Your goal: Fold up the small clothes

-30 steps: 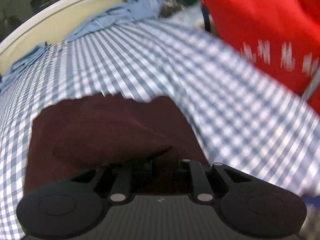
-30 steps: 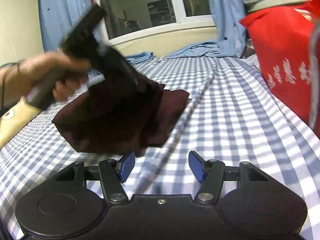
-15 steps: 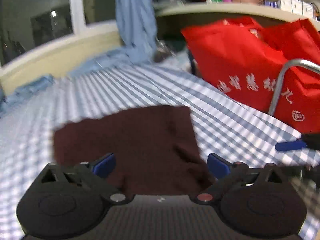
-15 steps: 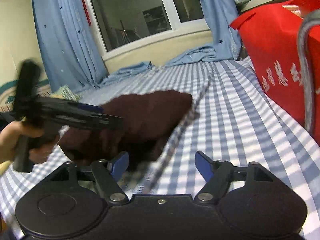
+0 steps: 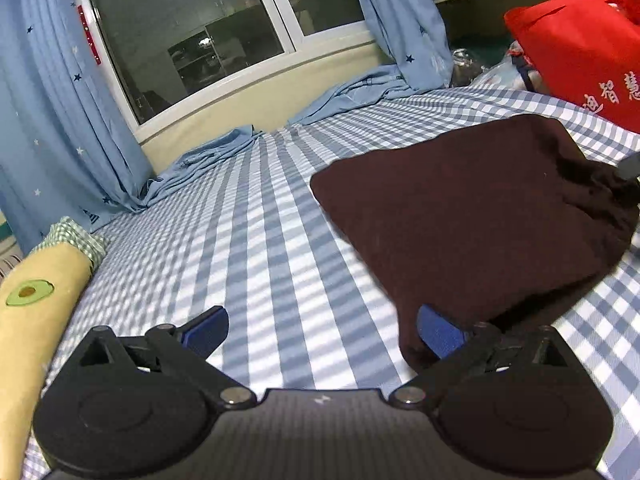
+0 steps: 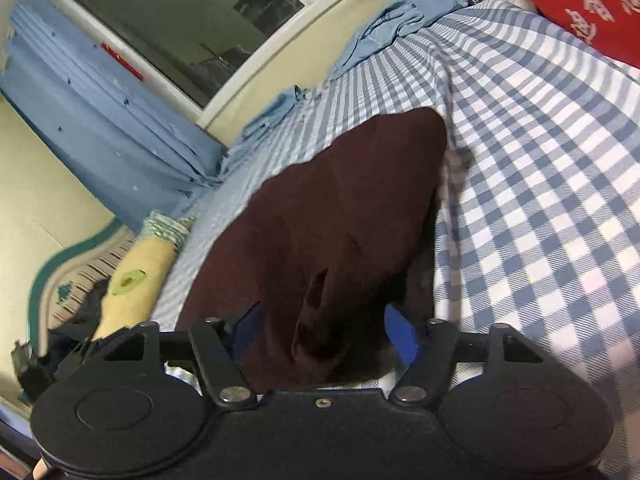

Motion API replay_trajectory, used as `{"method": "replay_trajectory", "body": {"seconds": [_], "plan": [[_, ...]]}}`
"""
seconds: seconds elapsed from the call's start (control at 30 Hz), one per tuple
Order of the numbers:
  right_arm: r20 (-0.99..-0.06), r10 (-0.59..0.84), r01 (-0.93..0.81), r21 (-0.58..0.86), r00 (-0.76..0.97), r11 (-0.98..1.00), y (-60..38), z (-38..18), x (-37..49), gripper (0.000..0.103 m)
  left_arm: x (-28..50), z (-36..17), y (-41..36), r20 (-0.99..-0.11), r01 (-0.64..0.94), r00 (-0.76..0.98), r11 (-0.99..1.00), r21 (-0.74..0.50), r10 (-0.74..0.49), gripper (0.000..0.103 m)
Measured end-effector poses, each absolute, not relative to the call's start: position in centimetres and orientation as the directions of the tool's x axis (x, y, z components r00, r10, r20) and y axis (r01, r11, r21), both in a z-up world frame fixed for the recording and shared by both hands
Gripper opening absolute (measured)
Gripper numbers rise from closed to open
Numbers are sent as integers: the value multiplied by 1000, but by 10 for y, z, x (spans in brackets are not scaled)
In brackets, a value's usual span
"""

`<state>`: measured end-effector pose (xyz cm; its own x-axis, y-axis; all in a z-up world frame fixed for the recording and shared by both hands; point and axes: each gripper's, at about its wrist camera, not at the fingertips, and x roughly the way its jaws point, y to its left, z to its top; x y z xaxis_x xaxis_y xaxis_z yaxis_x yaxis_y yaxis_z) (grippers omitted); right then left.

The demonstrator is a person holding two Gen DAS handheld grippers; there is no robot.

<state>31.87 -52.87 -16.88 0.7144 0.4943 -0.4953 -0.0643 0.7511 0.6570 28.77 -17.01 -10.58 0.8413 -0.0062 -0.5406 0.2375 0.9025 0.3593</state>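
Note:
A dark maroon garment point(image 5: 480, 208) lies folded on the blue-and-white checked bed sheet point(image 5: 248, 240). My left gripper point(image 5: 322, 332) stands wide open over bare sheet, just left of the garment. Its right fingertip sits at the garment's near corner, and nothing is between its fingers. In the right wrist view the same garment point(image 6: 332, 208) runs away from my right gripper point(image 6: 324, 334), which is rolled to one side. A raised fold of the garment's near edge lies between the blue pads. The jaws are closing, and the pads stand apart from the cloth.
A red bag point(image 5: 580, 52) with white lettering stands on the bed at the right. A long yellow pillow point(image 5: 36, 292) with an avocado print lies along the left edge. Blue star-print curtains point(image 5: 48, 120) and a dark window close off the far side.
My left gripper let go of the garment, opened wide and drew away to the left. The garment now lies flat. My right gripper rolled and came up to the garment's near edge.

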Motion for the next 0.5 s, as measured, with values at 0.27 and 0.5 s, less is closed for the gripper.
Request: {"method": "replay_trajectory", "body": {"seconds": [0.27, 0.5], "plan": [[-571, 418, -22, 573, 707, 820, -506, -169, 340, 44, 253, -107, -178, -499, 312, 859, 888, 339, -111, 101], [-572, 413, 17, 600, 709, 800, -513, -172, 333, 43, 276, -141, -209, -536, 313, 842, 861, 401, -56, 101]]}}
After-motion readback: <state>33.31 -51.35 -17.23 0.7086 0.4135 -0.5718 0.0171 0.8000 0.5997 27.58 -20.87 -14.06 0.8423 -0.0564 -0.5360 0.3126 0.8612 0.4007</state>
